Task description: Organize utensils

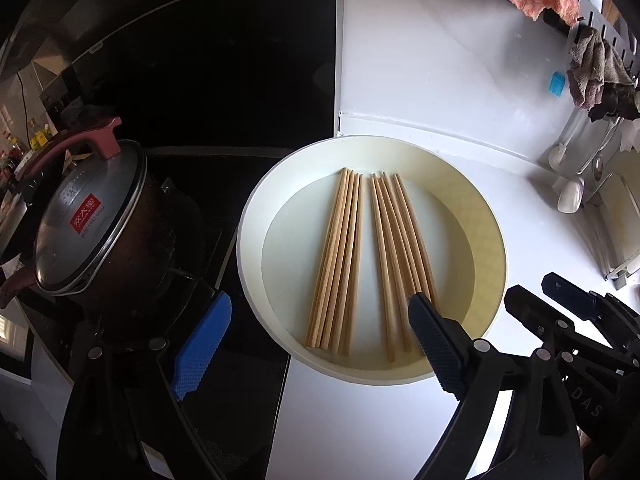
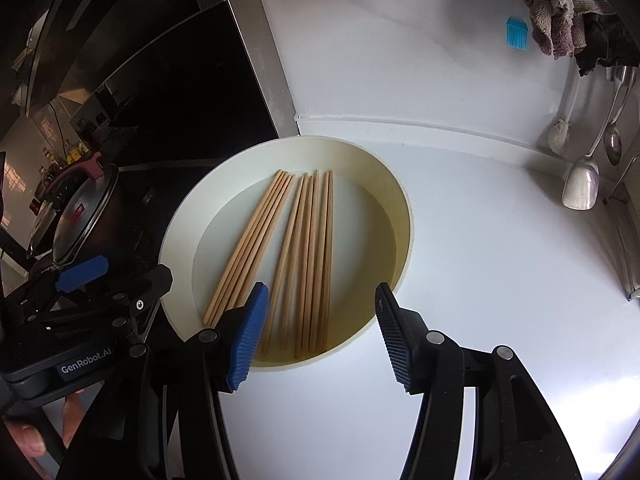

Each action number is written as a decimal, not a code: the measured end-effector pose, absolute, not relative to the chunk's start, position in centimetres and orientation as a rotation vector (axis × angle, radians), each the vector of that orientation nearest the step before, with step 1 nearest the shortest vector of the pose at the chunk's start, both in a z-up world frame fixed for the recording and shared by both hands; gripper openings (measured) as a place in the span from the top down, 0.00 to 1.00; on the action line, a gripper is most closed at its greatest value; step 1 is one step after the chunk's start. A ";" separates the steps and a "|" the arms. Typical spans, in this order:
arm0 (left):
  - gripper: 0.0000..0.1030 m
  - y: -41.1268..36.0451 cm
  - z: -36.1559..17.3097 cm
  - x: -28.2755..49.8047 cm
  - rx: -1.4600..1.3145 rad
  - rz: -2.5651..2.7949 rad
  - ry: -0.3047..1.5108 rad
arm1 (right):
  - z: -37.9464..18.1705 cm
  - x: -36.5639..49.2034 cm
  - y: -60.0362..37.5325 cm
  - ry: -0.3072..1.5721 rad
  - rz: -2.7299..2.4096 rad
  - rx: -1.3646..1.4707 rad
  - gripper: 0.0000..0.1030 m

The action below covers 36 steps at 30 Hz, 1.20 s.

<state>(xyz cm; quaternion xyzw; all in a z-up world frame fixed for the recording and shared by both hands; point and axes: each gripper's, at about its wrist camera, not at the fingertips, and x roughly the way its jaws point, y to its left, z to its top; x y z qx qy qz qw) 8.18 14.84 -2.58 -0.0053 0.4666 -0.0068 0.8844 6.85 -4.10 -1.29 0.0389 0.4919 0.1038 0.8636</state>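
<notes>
A round cream plate (image 1: 486, 216) lies on the white counter (image 1: 460, 112), its left rim over the black stove's (image 1: 192, 80) edge. On the plate lie wooden chopsticks (image 1: 338, 264), plain and pale tan, in two fanned bundles that draw close at the far ends. The left gripper (image 1: 316, 342) is spread wide at the plate's near rim, holding nothing. The right gripper (image 2: 322, 336) gapes empty over the near rim too. A lidded pot (image 1: 92, 236) stands left of the plate.

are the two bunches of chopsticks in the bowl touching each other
Apart. The left wrist view shows bare bowl floor all along between the left bunch and the right bunch.
</notes>
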 end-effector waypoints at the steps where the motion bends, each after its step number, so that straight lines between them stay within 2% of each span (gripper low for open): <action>1: 0.14 14.9 -2.5 7.9 -0.012 -0.012 0.970 | -1.2 6.8 -4.1 1.029 0.216 0.080 0.48; 36: 0.09 15.3 -1.2 5.4 -0.011 0.006 0.943 | 0.7 4.4 -4.2 1.003 0.218 0.076 0.43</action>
